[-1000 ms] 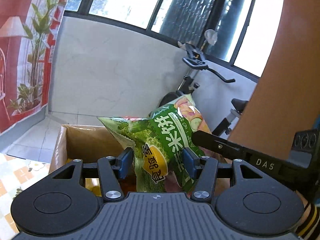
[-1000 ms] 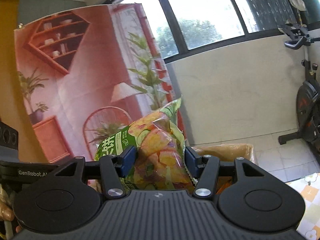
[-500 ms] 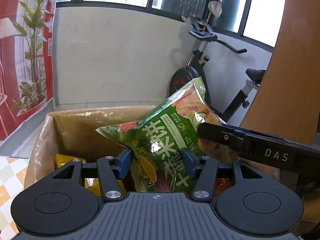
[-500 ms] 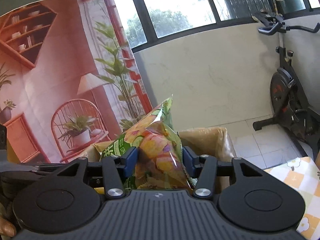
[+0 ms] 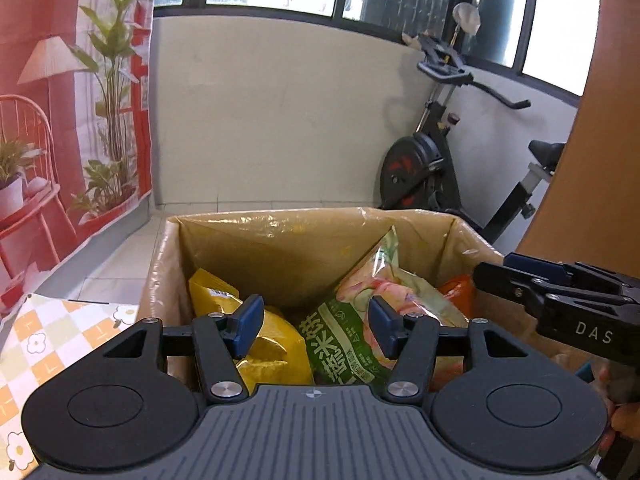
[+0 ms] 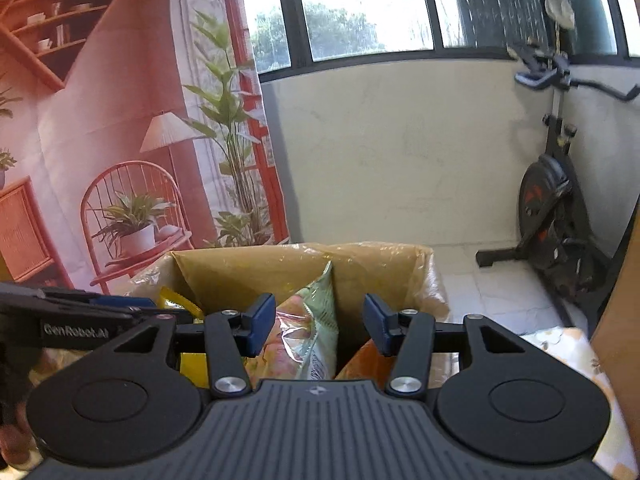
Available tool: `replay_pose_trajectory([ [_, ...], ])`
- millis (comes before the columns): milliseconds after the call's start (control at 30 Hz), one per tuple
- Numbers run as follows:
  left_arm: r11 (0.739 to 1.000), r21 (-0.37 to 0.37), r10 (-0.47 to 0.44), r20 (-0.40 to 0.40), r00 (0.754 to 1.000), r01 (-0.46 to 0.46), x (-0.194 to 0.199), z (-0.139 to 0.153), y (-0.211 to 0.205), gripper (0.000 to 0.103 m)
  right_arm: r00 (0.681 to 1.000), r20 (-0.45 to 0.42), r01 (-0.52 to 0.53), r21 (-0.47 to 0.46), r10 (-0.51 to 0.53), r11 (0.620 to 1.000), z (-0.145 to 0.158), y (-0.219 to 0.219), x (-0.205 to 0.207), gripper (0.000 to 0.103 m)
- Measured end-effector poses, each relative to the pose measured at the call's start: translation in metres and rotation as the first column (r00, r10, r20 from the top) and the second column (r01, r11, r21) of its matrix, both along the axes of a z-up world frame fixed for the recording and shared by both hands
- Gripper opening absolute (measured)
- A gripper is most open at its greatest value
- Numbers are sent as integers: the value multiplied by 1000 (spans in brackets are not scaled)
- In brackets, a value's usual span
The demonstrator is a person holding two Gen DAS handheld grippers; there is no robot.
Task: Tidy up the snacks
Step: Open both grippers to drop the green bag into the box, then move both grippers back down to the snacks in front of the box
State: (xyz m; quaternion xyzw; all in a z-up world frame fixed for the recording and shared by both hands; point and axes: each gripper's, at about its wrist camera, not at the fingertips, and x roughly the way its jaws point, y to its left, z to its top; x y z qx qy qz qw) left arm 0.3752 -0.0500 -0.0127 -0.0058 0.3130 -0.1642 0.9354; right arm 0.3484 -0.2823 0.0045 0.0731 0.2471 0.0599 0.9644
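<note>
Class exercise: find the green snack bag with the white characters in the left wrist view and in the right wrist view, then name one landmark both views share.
Left wrist view: the green snack bag leans in the cardboard box, centre-right, behind the right finger.
Right wrist view: the bag stands edge-on at centre, by the left finger.
Shared landmark: the exercise bike at the right.

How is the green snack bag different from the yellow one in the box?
The green snack bag has white writing and pictures of pink and yellow snacks; the yellow bag looks mostly plain yellow. The green snack bag leans up tall, its sealed top near the cardboard box rim, while the yellow bag sits lower. The green one is more to the right, the yellow to the left. Both are shiny and inside the box.
</note>
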Motion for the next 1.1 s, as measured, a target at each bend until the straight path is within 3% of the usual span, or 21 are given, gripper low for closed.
replay_pose_trajectory([
  [267,1000,-1,-18,76,997,18,-49,8,22,62,995,93,-11,-99,20,995,11,15,-52,52],
  [533,998,16,53,90,995,-54,-88,3,69,62,980,173,-72,-133,95,988,1,33,-104,52],
  [867,997,-7,79,5,997,-79,-110,-33,94,62,987,161,-21,-29,26,999,-26,25,-137,52],
  [1100,997,-25,77,-77,994,-80,-116,-67,87,62,992,126,4,-40,1,999,-51,20,-154,52],
])
